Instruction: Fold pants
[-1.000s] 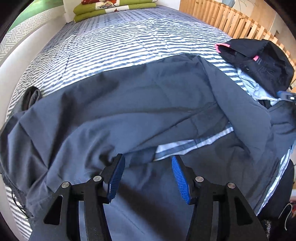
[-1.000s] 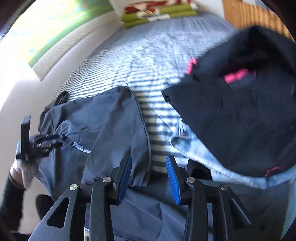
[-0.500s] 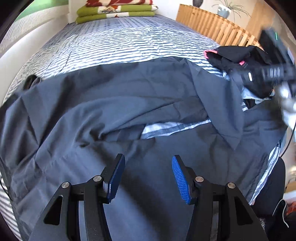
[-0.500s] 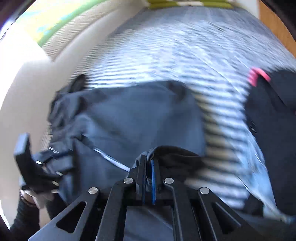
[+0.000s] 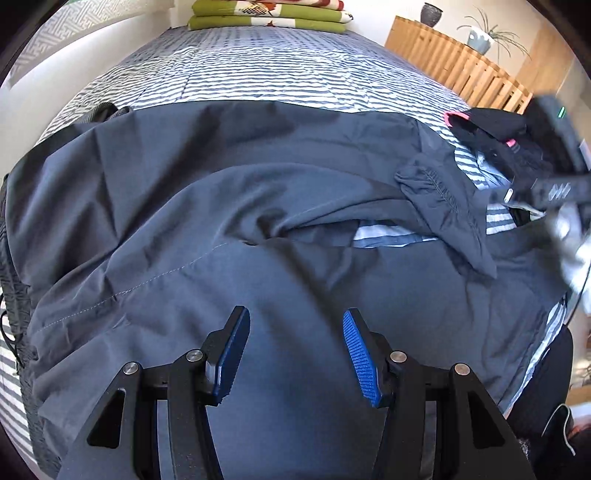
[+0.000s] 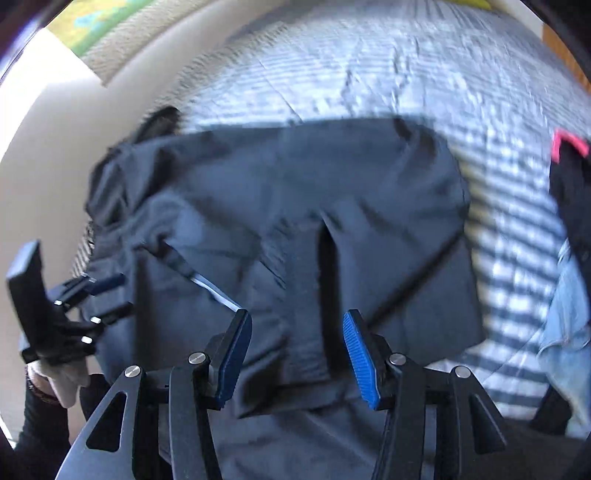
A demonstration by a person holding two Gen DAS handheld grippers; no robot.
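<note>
Nearest in the left wrist view, the left gripper (image 5: 295,350) hangs over the dark grey pants (image 5: 229,206) with its blue pads apart and nothing pinched between them. In the right wrist view the right gripper (image 6: 297,354) has its jaws opening above a folded-over pant leg; cloth lies below the gap, but the pads do not press it. The pants are spread across the near edge of the striped bedspread (image 5: 258,70), reaching almost from its left side to its right, with one leg doubled back over the other near the right side. Just beyond that fold, at the right edge, lies a black garment with pink trim (image 5: 491,125) over pale blue cloth. At the far end of the bed sit stacked green cushions (image 5: 269,18).
</note>
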